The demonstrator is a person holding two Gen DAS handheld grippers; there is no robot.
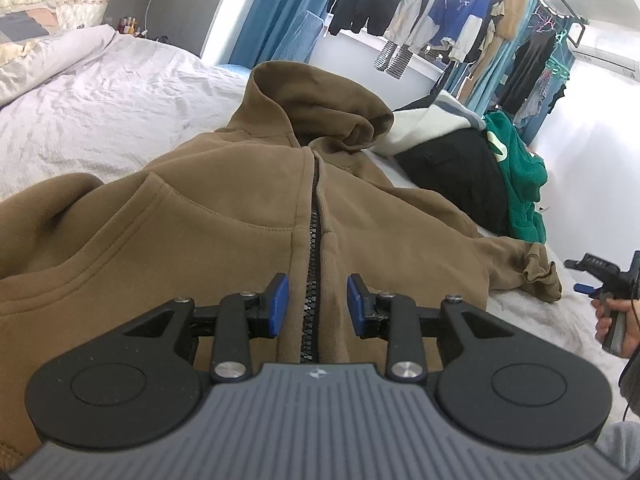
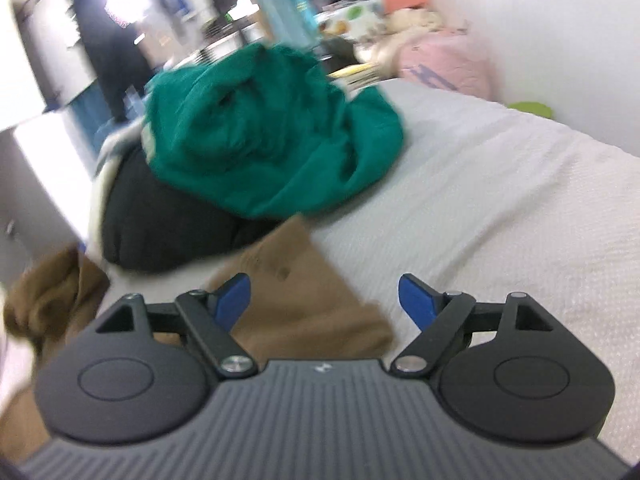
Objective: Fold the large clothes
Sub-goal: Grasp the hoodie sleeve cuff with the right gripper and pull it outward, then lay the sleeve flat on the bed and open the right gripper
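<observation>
A brown zip-up hoodie (image 1: 224, 208) lies front up on the bed, hood toward the far end, zipper (image 1: 314, 240) running down its middle. My left gripper (image 1: 318, 304) is open and empty, just above the lower zipper, one blue pad on each side. The hoodie's right sleeve (image 1: 536, 268) lies crumpled at the right. My right gripper (image 2: 326, 300) is open and empty above that brown sleeve (image 2: 304, 292); it also shows at the right edge of the left wrist view (image 1: 600, 276). The right wrist view is blurred.
A pile of black (image 1: 452, 172), white and green clothes (image 2: 260, 132) lies on the bed beyond the sleeve. The light bedsheet (image 1: 100, 108) spreads left and far; it also shows in the right wrist view (image 2: 500, 200). Clothes hang on a rack (image 1: 460, 12) at the back. A pink bundle (image 2: 448, 64) lies by the wall.
</observation>
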